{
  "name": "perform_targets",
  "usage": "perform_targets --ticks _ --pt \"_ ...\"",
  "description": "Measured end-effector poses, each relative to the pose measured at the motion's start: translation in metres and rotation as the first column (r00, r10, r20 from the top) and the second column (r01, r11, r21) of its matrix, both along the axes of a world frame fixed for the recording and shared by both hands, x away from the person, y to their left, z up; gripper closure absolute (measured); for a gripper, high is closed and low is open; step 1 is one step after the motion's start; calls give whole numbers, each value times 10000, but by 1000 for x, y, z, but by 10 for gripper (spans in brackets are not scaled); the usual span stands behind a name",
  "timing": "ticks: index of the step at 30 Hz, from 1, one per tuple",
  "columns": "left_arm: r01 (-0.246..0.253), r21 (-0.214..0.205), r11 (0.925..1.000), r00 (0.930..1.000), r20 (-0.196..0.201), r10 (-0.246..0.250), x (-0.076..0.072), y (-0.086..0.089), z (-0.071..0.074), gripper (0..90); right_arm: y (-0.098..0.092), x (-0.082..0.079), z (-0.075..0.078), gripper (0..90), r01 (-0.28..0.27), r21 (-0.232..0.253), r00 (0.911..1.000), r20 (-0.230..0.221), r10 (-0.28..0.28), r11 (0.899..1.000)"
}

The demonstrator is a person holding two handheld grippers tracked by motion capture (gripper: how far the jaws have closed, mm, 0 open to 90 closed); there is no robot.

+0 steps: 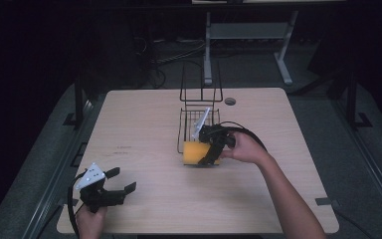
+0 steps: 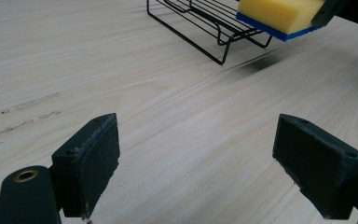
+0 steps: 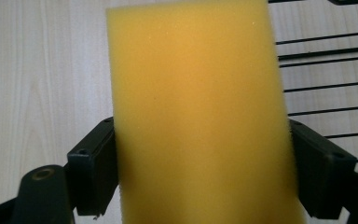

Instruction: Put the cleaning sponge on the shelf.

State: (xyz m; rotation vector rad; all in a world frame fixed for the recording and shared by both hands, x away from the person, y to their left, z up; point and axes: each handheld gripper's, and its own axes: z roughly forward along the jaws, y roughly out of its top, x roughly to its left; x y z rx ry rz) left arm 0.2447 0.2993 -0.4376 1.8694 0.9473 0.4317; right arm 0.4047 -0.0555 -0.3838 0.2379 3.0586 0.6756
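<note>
Just in front of the black wire rack (image 1: 199,122), above the pale wood-grain table (image 1: 144,129), the right claw (image 1: 210,155) clamps a porous yellow rectangular sponge (image 3: 200,112) with a blue underside, while the left claw (image 1: 124,181) gapes wide.

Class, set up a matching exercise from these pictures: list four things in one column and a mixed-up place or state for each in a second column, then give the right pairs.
1. sponge
2. wire rack
3. left gripper
4. right gripper

A. open above bare table
B. stands at the far middle of the table
C. yellow with a blue underside, lifted off the table
D. shut on the sponge

Pairs: 1-C, 2-B, 3-A, 4-D
</note>
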Motion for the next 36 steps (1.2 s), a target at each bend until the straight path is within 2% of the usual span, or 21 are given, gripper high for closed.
perform_targets --ticks 5,9,15,18,22,30,34,36 --pt "-9 33 10000 10000 -40 9 1 1 0 140 1 5 0 198 43 189 10000 -67 -42 9998" --pt "-17 -4 10000 10000 4 17 0 1 0 141 3 10 -2 197 96 -3 9999 -90 -96 10000" --pt "-65 -11 10000 10000 -39 65 0 3 -1 140 2 18 -1 197 207 133 9997 -128 -205 9997" --pt "-75 -24 10000 10000 -30 75 0 4 -1 141 -1 25 -1 197 357 353 9991 -230 -349 9987" --pt "-119 -59 9999 9999 -91 119 1 4 -2 141 -2 29 -4 197 494 249 9985 -240 -488 9985" --pt "-117 -62 9999 9999 -91 117 1 4 -2 141 -4 36 -6 198 624 378 9978 -266 -614 9973" --pt "-90 -139 9999 9999 -128 88 1 4 -3 140 -3 39 -8 197 683 99 9972 -298 -680 9976" --pt "-121 -142 9998 9998 -159 118 1 5 -3 140 1 41 -8 197 584 140 9979 -295 -580 9982"
